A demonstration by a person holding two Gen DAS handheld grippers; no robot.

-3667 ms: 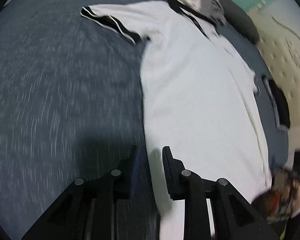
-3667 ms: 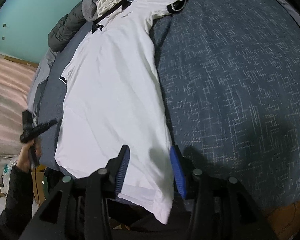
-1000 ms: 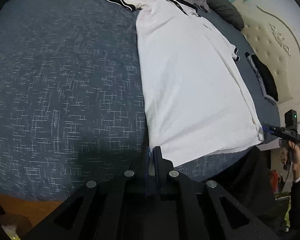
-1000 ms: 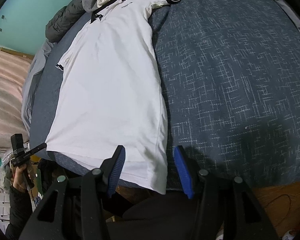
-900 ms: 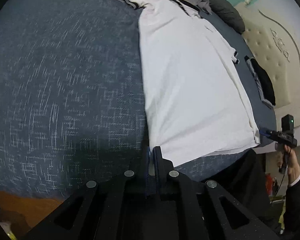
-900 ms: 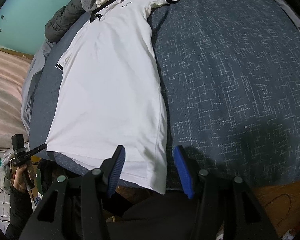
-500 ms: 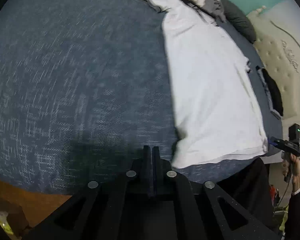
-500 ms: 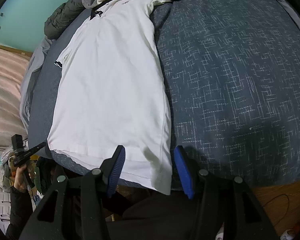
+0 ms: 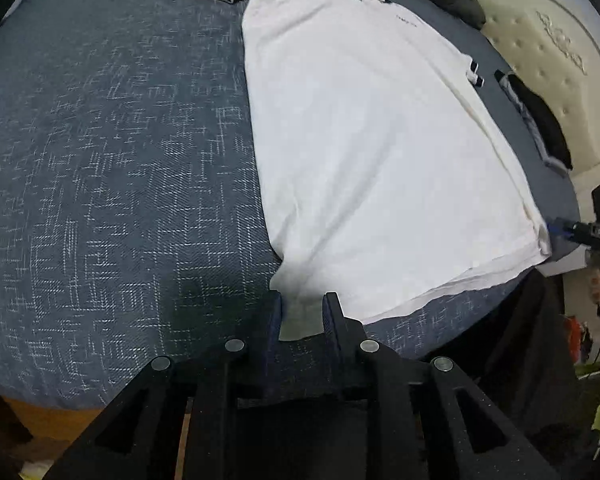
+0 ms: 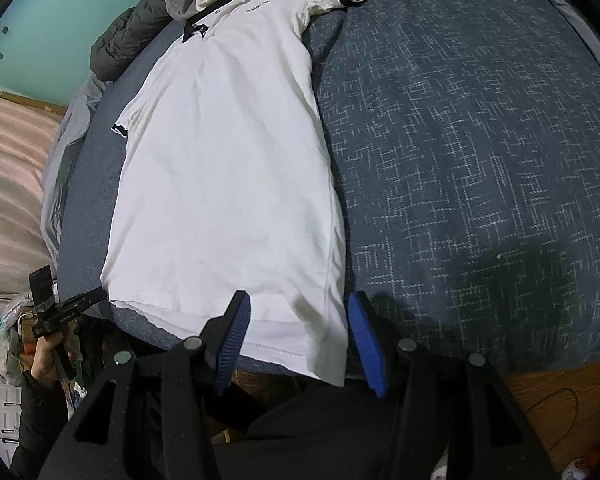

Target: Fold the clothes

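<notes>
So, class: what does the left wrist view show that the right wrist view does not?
Only the left wrist view: a cream tufted headboard and a black garment beside it. Only the right wrist view: a teal wall and a pink blanket. Both: the white shirt flat on the blue bedcover, with an open claw at each hem corner.

Likely bedroom: bed point(image 9: 100, 160), tufted headboard point(image 9: 540, 60)
</notes>
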